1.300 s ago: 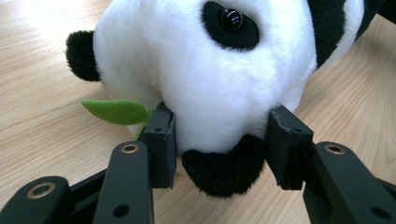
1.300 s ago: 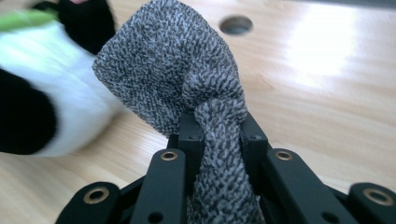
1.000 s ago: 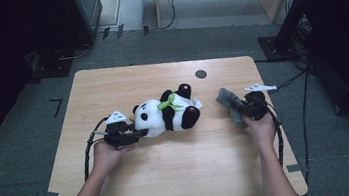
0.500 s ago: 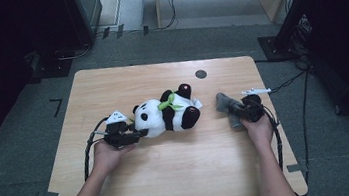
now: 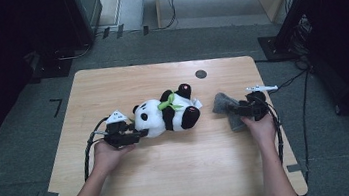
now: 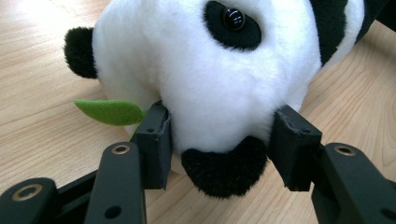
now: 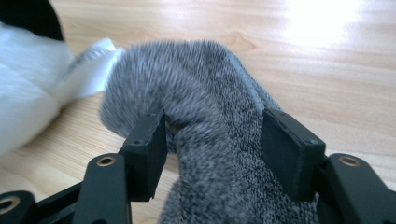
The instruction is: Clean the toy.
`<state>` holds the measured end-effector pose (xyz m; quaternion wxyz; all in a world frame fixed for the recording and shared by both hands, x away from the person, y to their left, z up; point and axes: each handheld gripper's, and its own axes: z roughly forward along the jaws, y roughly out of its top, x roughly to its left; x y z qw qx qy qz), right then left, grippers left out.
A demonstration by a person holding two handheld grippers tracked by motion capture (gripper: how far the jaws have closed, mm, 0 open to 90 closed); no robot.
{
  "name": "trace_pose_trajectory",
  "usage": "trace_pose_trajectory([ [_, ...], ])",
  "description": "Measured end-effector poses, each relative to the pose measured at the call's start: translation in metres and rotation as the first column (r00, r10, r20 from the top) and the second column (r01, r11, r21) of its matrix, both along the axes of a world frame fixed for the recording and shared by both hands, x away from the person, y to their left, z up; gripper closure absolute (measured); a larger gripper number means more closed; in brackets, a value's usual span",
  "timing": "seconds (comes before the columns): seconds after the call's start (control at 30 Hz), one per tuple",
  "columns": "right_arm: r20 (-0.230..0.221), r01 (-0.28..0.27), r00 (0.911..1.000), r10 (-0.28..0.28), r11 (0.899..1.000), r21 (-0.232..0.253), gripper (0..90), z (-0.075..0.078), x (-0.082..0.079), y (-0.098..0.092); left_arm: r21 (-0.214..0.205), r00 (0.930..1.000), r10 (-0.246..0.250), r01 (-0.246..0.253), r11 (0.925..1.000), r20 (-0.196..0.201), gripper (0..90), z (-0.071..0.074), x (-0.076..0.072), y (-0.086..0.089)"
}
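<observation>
A black-and-white plush panda (image 5: 167, 114) with a green scarf lies on its side in the middle of the wooden table (image 5: 172, 179). My left gripper (image 5: 139, 131) is shut on its head. In the left gripper view both pads press into the white plush (image 6: 210, 70) beside a black ear, though the jaws have just been opening slightly. A grey fuzzy cloth (image 5: 222, 103) lies right of the panda. My right gripper (image 5: 234, 111) has just been opening. Its jaws (image 7: 212, 149) stand apart around the cloth (image 7: 205, 93), loose on it.
A small black round mark (image 5: 201, 73) sits on the table's far side. A white tag (image 7: 93, 70) of the panda lies just beyond the cloth. Cables trail from both grippers toward the table's near edge. Dark equipment and a wooden cabinet stand on the floor beyond.
The right gripper has edged slightly left with the grey cloth. The panda and the left hand have kept still.
</observation>
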<state>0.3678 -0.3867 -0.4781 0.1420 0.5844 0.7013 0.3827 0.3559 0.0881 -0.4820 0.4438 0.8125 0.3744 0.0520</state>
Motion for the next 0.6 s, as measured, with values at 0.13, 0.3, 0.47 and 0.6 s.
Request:
trace_pose_trajectory([
  [0.13, 0.023, -0.027, 0.9994, 0.027, 1.000, 0.010, 38.6, 0.007, -0.005, 0.003, -0.001, 1.0000, 0.000, 0.000, 1.0000, -0.003, 44.7, 0.000, 0.000, 0.000],
  [0.3, 0.031, -0.046, 0.9985, 0.046, 0.999, 0.005, 38.6, 0.010, -0.006, 0.006, 0.002, 1.0000, -0.002, 0.002, 1.0000, -0.001, 41.1, 0.000, 0.000, 0.000],
  [0.47, 0.054, -0.083, 0.9952, 0.082, 0.996, 0.026, 35.6, 0.015, -0.007, 0.012, 0.000, 1.0000, -0.003, 0.003, 1.0000, -0.007, 37.8, -0.001, 0.001, 0.000],
  [0.6, 0.079, -0.124, 0.9893, 0.123, 0.992, 0.016, 35.1, 0.020, -0.009, 0.020, -0.008, 0.9999, -0.003, 0.003, 1.0000, -0.012, 35.6, -0.001, 0.001, 0.001],
])
